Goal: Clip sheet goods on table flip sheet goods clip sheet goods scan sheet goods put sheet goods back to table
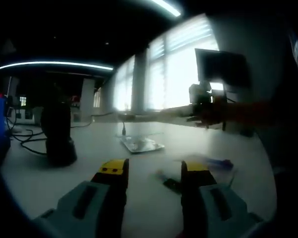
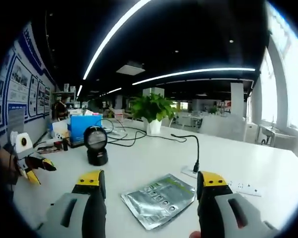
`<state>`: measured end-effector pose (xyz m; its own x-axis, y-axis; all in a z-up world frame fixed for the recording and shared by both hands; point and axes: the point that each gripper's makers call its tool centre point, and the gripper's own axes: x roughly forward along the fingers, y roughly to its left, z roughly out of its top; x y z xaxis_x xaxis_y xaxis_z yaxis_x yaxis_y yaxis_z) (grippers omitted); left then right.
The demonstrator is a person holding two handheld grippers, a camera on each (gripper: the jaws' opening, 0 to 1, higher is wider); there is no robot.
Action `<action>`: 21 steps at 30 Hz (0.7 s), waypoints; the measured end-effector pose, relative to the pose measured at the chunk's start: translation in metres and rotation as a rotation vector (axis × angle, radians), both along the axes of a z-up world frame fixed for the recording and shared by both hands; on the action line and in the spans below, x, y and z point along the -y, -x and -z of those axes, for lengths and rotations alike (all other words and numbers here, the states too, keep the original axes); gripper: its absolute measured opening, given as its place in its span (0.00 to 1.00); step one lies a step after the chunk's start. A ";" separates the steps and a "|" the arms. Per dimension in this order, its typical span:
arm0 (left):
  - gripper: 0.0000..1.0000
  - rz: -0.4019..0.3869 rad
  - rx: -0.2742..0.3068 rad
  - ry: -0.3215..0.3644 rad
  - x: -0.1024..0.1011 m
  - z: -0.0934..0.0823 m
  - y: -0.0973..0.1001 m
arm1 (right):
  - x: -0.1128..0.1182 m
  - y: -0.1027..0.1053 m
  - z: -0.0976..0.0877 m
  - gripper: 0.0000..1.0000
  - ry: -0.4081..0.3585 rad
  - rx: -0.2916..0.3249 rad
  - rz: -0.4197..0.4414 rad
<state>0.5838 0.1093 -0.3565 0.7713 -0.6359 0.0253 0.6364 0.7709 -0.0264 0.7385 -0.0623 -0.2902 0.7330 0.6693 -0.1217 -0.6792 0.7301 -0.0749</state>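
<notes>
Right gripper view: one silver pouch (image 2: 159, 200) on table (image 2: 268, 173), one scanner (image 2: 96, 145), both claws wide, empty

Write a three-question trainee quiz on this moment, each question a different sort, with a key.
1. True or false: the silver foil pouch lies flat on the white table, between the jaws of the right claw and gripped by neither claw.
2. Multiple choice: what stands just behind the pouch in the right gripper view? A) a laptop B) a gooseneck microphone C) a kettle
3. Fill in: the dark dome-shaped scanner stands in front of a ____ box.

Key: 1 true; 2 B; 3 blue. The left claw is open too, with bare table between its jaws.
</notes>
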 end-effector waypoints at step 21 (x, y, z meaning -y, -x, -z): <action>0.35 -0.001 0.008 0.014 -0.002 -0.002 -0.001 | 0.087 0.090 -0.040 0.58 -0.080 0.154 0.206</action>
